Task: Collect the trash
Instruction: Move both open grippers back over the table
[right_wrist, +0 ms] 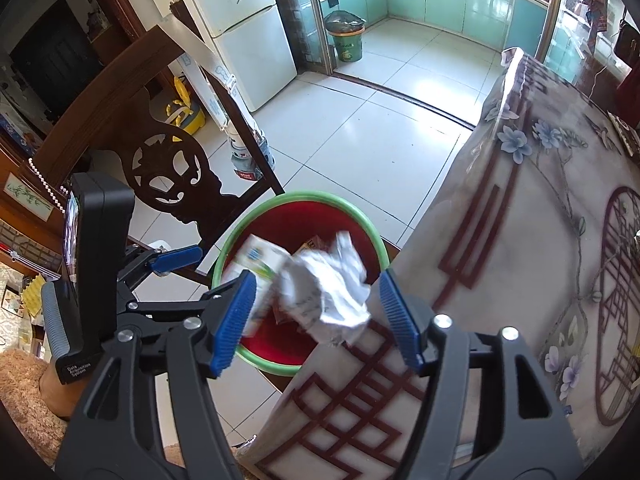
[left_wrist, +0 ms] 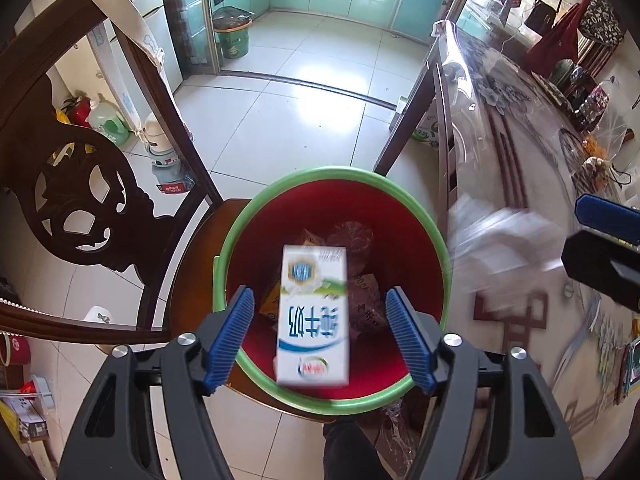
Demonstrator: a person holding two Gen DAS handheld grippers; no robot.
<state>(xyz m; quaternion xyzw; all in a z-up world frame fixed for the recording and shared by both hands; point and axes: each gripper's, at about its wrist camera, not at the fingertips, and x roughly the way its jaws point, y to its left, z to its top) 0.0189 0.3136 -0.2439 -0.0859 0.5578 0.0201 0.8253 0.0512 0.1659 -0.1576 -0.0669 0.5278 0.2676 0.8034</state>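
Observation:
A red bin with a green rim stands on a wooden chair seat; it also shows in the right wrist view. My left gripper is open above it. A white and blue milk carton is between its fingers, blurred, touching neither pad. The carton also shows in the right wrist view. My right gripper is open above the bin's near edge. A crumpled white paper ball is between its fingers, blurred, free of both pads. Wrappers lie in the bin.
A carved dark wooden chair back rises left of the bin. A table with a floral plastic cover stands to the right, close to the bin. Tiled floor stretches beyond. Another lined bin stands by the kitchen door.

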